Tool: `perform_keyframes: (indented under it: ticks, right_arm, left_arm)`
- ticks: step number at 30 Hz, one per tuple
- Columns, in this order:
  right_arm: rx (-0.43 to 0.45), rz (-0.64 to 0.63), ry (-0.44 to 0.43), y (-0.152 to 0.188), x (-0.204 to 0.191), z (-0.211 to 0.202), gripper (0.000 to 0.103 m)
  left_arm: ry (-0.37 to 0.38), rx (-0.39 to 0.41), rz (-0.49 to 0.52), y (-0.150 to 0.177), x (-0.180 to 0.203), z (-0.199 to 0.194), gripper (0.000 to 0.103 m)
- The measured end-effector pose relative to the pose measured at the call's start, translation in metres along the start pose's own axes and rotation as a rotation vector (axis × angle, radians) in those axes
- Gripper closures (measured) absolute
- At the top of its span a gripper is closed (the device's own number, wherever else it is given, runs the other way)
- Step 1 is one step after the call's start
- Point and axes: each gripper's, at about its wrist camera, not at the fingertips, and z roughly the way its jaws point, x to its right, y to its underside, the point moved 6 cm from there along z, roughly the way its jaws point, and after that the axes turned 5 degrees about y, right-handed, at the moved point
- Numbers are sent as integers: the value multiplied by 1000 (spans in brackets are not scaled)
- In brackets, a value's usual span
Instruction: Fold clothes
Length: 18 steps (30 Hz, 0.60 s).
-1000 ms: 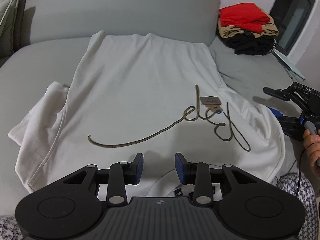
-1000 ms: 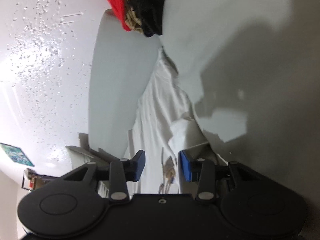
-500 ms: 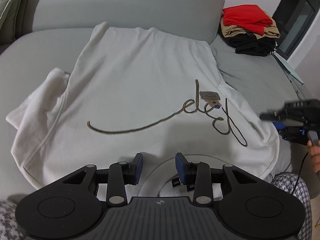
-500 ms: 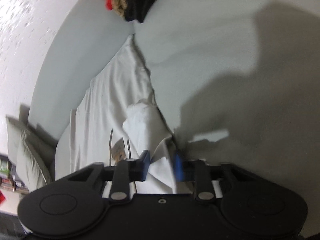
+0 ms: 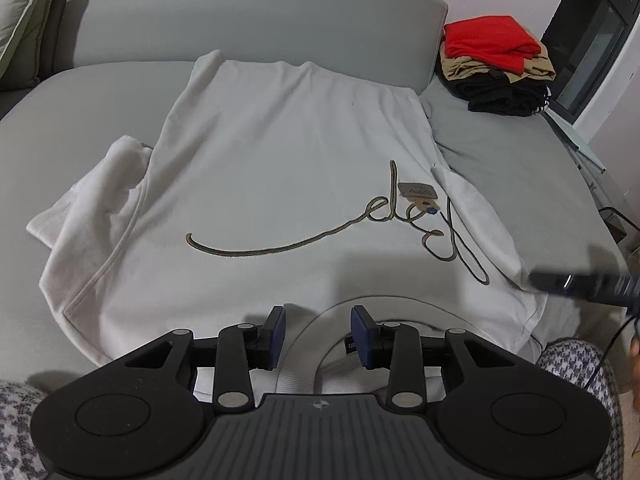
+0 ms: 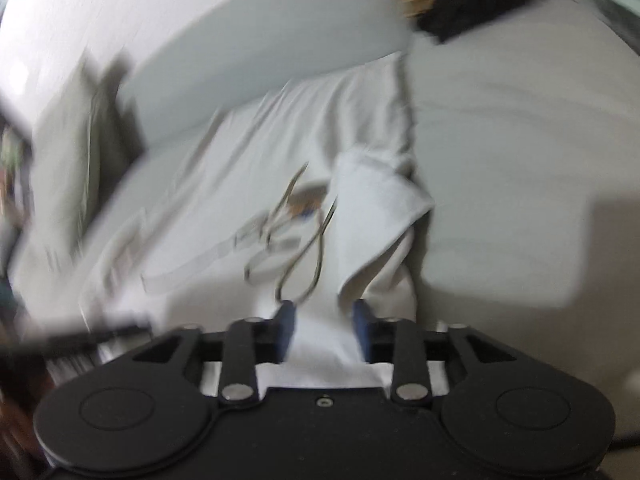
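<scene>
1. The grey sofa point(image 5: 500, 184) carries a folded pile point(image 5: 496, 64) at its far corner (earlier garments, I judge).
2. The white sweatshirt point(image 5: 280, 152) lies flat, one sleeve point(image 6: 376, 200) folded in; the other sleeve and body remain.
3. The right gripper point(image 6: 324, 320) is opening, cloth between its fingers, unpinched.
4. The left gripper point(image 5: 318, 332) hovers half open over the collar point(image 5: 308, 344), holding nothing.

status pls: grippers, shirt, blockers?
Left gripper open over white sweatshirt collar. Right gripper opening, sleeve fabric between fingers. Sweatshirt flat on sofa, unfolded. Folded pile off to corner, nothing blocking.
</scene>
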Motion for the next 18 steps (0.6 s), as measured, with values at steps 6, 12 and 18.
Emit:
perform_keyframes:
  ticks: [6, 12, 18]
  right_arm:
    - [-3, 452, -106, -31, 48, 24, 67]
    - [-93, 476, -71, -20, 46, 47, 67]
    - [-35, 588, -141, -32, 58, 68, 67]
  left_arm:
    - [-7, 0, 10, -3, 5, -1, 67]
    - [-18, -20, -6, 0, -1, 5, 65]
    - [-24, -29, -21, 2, -6, 8, 65]
